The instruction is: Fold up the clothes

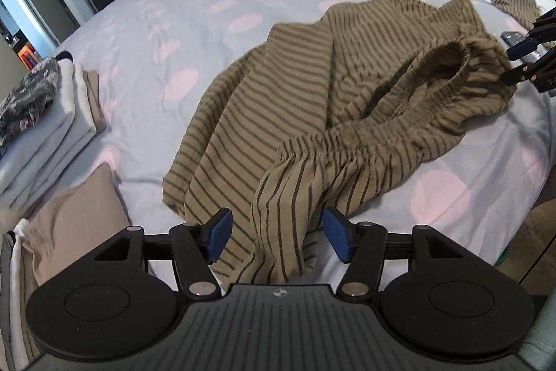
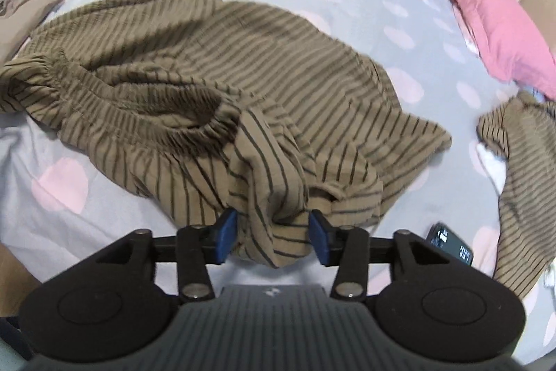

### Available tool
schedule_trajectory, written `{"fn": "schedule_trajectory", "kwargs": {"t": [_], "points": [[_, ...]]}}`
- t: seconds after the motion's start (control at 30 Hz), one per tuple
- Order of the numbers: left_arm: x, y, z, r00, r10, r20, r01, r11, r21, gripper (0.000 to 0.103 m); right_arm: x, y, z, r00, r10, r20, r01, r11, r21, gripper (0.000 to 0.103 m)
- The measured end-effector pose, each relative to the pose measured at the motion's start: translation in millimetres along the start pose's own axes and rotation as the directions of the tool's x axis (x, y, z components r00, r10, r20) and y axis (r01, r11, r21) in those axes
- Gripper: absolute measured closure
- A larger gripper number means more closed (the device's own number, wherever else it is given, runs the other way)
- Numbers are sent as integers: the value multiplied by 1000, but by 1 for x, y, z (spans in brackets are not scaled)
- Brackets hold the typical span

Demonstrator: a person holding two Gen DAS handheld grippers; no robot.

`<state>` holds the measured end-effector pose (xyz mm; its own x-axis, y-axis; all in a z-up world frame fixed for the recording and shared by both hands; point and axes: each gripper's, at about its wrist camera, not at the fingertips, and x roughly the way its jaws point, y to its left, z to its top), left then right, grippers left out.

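Left wrist view showed the left tool [image 1: 276, 239] with its blue pads [image 1: 219, 237] spread apart, a fold of the striped brown garment [image 1: 312, 99] lying loose between them and neither pad pressing on it; the garment lay rumpled on the bed [image 1: 194, 23], its gathered elastic waistband [image 1: 399, 124] toward the near edge and the rest stretching away over the pale sheet with pink dots; at the right edge of that view the right tool [image 1: 514, 65] sat at the far end of the waistband; right wrist view showed the right tool [image 2: 274, 237] likewise parted, a bunched fold of the garment [image 2: 243, 65] sitting between the pads, whether it touched them I could not tell; a second striped brown piece [image 2: 521, 190] lay apart to the right, near a pink pillow [image 2: 497, 26]; a phone [image 2: 451, 242] rested on the sheet just beside the right tool; a stack of folded clothes [image 1: 52, 113] stood well apart on the far side of the bed
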<state>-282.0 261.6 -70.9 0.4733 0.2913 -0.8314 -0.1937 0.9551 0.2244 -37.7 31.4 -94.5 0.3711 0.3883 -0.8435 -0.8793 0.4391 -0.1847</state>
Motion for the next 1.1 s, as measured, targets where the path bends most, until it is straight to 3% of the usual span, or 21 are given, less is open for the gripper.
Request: {"fn": "schedule_trajectory", "kwargs": {"t": [0.13, 0.37, 0.47, 0.73, 0.83, 0.87, 1.0, 1.1], "points": [[1, 1, 5, 1000, -16, 13, 16, 1000, -15, 46, -7, 19, 5, 999, -11, 50, 15, 995, -95, 44], [21, 11, 26, 998, -61, -8, 60, 995, -76, 46, 1, 40, 21, 995, -15, 95, 39, 968, -250, 41], [33, 18, 35, 995, -98, -26, 94, 988, -121, 46, 10, 45, 28, 996, -3, 92, 32, 949, -313, 35], [64, 22, 37, 988, -132, -77, 116, 977, -181, 48, 36, 60, 27, 997, -17, 78, 52, 876, -479, 34], [69, 22, 34, 984, -154, -89, 135, 971, -197, 59, 41, 62, 25, 998, -14, 57, 40, 872, -487, 40], [70, 22, 32, 983, -161, -89, 141, 970, -200, 62, 43, 62, 24, 999, -13, 50, 36, 871, -490, 48], [65, 18, 30, 982, -177, -68, 162, 969, -189, 79, 42, 64, 20, 999, -9, 34, 24, 868, -495, 65], [57, 14, 28, 982, -181, -49, 171, 970, -171, 83, 36, 64, 16, 1000, 3, 29, 12, 873, -487, 73]]}}
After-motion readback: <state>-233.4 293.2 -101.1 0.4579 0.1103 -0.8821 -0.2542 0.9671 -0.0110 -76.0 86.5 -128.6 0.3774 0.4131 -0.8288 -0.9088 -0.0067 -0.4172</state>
